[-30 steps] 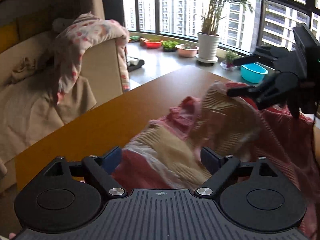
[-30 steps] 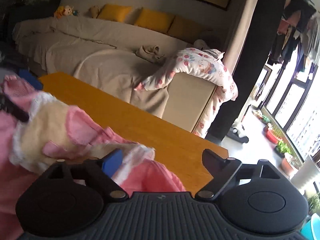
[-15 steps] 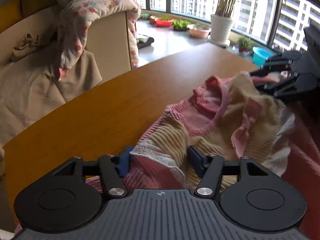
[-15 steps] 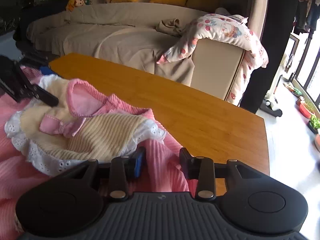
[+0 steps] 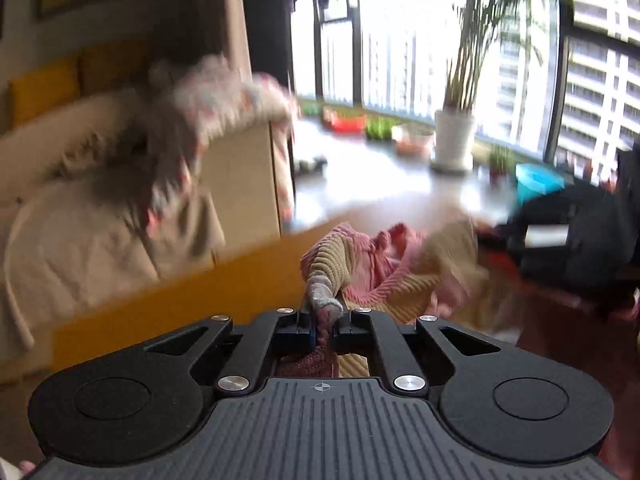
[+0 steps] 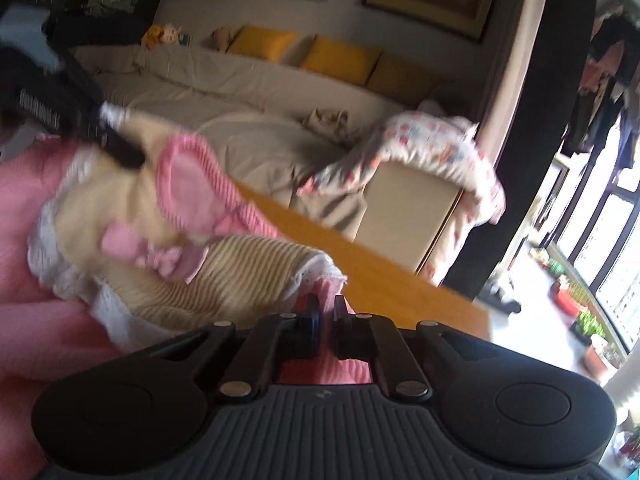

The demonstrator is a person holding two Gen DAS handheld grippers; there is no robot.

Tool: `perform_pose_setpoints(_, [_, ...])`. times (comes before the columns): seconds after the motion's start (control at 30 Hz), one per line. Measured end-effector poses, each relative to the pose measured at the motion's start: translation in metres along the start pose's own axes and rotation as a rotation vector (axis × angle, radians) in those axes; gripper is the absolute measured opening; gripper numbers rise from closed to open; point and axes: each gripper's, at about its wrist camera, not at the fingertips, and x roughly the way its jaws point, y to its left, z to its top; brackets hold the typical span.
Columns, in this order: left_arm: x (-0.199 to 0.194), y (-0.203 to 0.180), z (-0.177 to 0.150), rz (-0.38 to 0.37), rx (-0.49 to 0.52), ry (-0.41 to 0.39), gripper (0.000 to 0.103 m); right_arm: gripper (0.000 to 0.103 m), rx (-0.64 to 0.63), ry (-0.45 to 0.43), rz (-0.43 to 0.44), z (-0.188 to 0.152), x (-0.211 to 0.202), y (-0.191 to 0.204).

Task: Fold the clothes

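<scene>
The left gripper (image 5: pixel 325 322) is clenched on one lace-trimmed shoulder of the pink-and-cream knitted child's top (image 6: pixel 168 240); the right gripper (image 6: pixel 325 314) is clamped on the other shoulder; the garment hangs between them above the wooden table (image 6: pixel 384 276), near its edge facing the sofa (image 6: pixel 224 120); its shoulder line runs gripper to gripper, so neither hand is nearer; any fold probably starts along that line.
</scene>
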Motion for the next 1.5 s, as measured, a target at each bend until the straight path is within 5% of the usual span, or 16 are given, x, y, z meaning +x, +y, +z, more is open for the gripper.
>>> perform_pose_setpoints(0.4, [-0.200, -0.064, 0.061, 0.175, 0.167, -0.445, 0.008, 0.005, -0.074, -0.390, -0.188, 0.076, -0.148, 0.013])
perform_pose_setpoints(0.63, [-0.316, -0.125, 0.065, 0.237, 0.295, -0.635, 0.008, 0.005, -0.153, -0.616, -0.300, 0.107, -0.263, 0.034])
perform_pose_setpoints(0.8, [-0.354, -0.153, 0.067, 0.250, 0.317, -0.695, 0.008, 0.005, -0.194, -0.707, -0.349, 0.117, -0.323, 0.044])
perform_pose_setpoints(0.9, [-0.340, -0.151, 0.068, 0.235, 0.284, -0.661, 0.008, 0.005, -0.190, -0.712, -0.353, 0.118, -0.332, 0.041])
perform_pose_setpoints(1.03, [-0.259, -0.123, 0.066, 0.188, 0.216, -0.542, 0.008, 0.005, -0.120, -0.635, -0.326, 0.113, -0.308, 0.028])
perform_pose_setpoints(1.17, [-0.133, -0.067, 0.050, 0.138, 0.104, -0.343, 0.011, 0.005, -0.048, -0.455, -0.283, 0.089, -0.222, 0.010])
perform_pose_setpoints(1.27, [-0.040, -0.021, 0.032, 0.155, 0.003, -0.152, 0.023, 0.009, 0.048, -0.246, -0.241, 0.059, -0.122, -0.014])
perform_pose_setpoints(1.37, [-0.015, 0.028, 0.013, 0.162, -0.188, -0.061, 0.029, 0.009, 0.177, -0.066, -0.240, 0.024, -0.053, -0.036])
perform_pose_setpoints(1.47, [-0.031, 0.062, -0.004, 0.083, -0.340, -0.012, 0.053, 0.035, 0.310, -0.016, -0.235, 0.001, -0.041, -0.059])
perform_pose_setpoints(1.5, [-0.038, 0.064, -0.009, 0.070, -0.347, 0.006, 0.055, 0.055, 0.352, -0.009, -0.232, -0.006, -0.041, -0.065])
